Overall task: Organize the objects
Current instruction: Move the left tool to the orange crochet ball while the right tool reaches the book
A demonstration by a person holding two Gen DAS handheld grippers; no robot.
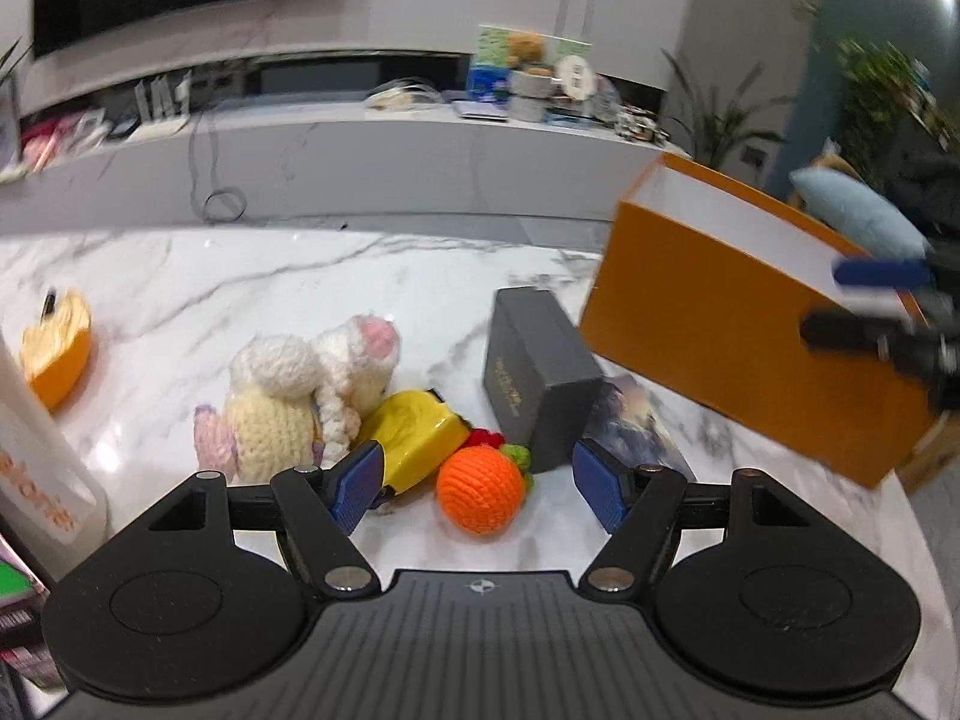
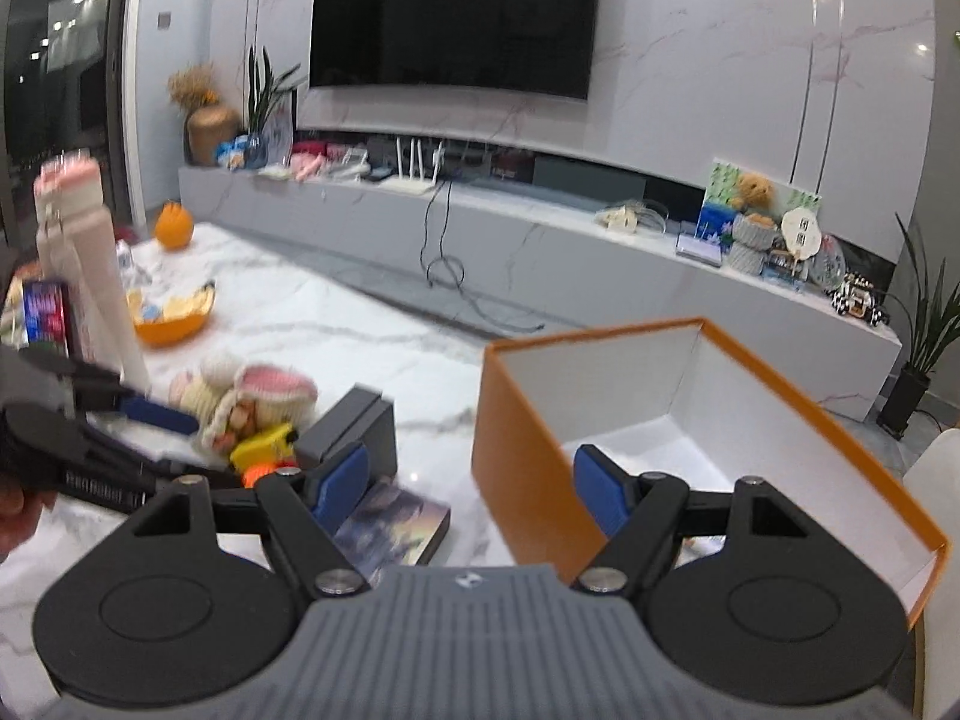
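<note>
Your left tool (image 1: 477, 489) is released just behind the orange ball (image 1: 478, 489), lined up to grab. Your right tool (image 2: 471, 489) is released too, straddling the orange box (image 2: 690, 420) wall, probably to steady it.

Both cameras ride low over the marble bench (image 1: 252, 276) facing the TV wall, the left close above the toys, the right further right beside the orange box (image 2: 600, 420), both sharing that box and the dark case (image 1: 534, 378).
</note>
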